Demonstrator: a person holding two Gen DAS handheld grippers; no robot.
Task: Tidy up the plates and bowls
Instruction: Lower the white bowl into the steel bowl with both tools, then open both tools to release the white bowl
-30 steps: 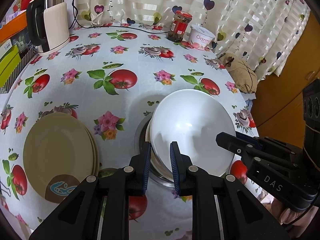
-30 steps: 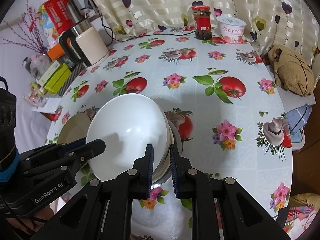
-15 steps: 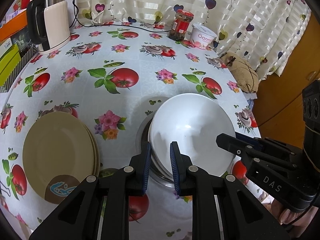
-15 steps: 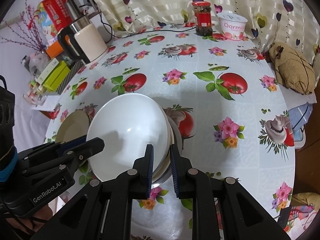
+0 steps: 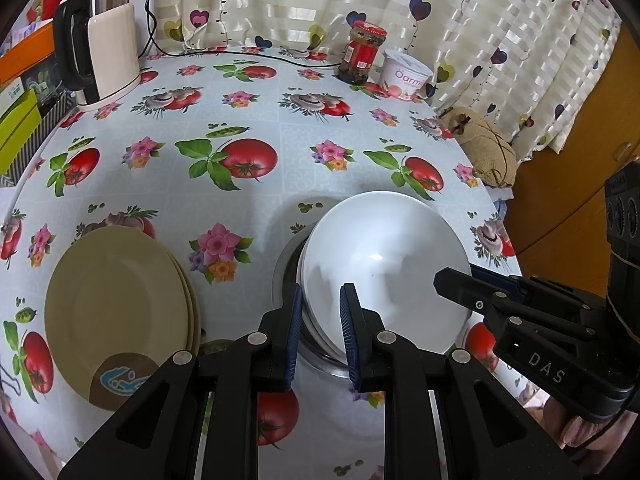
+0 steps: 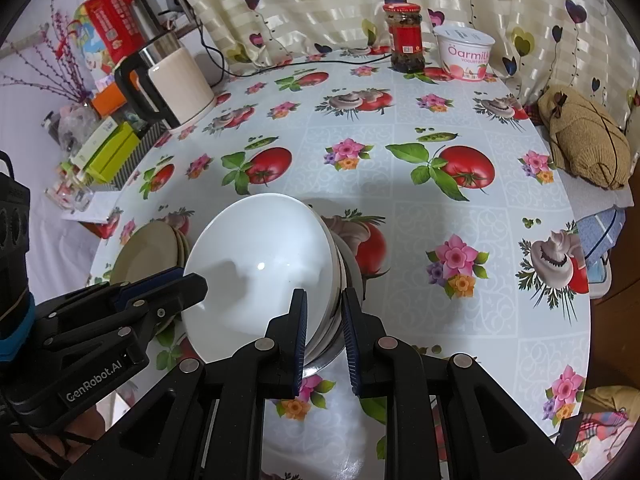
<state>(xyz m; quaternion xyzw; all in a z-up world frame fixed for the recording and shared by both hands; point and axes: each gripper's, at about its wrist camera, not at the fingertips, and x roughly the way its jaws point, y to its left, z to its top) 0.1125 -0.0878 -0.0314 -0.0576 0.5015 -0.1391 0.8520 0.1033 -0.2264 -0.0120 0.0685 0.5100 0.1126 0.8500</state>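
Note:
A stack of white bowls [image 5: 384,256] nests in a steel bowl [image 5: 282,272] near the table's front edge. My left gripper [image 5: 320,292] is shut on the stack's left rim, with the rims between its blue pads. My right gripper [image 6: 324,296] is shut on the opposite rim of the same stack of bowls [image 6: 260,256]. Each gripper also shows in the other's view: the right gripper [image 5: 444,276] and the left gripper [image 6: 192,280]. I cannot tell whether the stack rests on the cloth. Beige plates [image 5: 116,304] lie stacked to its left, also seen as the beige plates [image 6: 148,252].
A kettle [image 5: 108,40] with its cable stands at the back left beside coloured boxes [image 5: 16,120]. A red-lidded jar [image 5: 362,52] and a yoghurt tub [image 5: 404,74] stand at the back by the curtain. A brown bag [image 6: 584,140] lies off the table's right edge.

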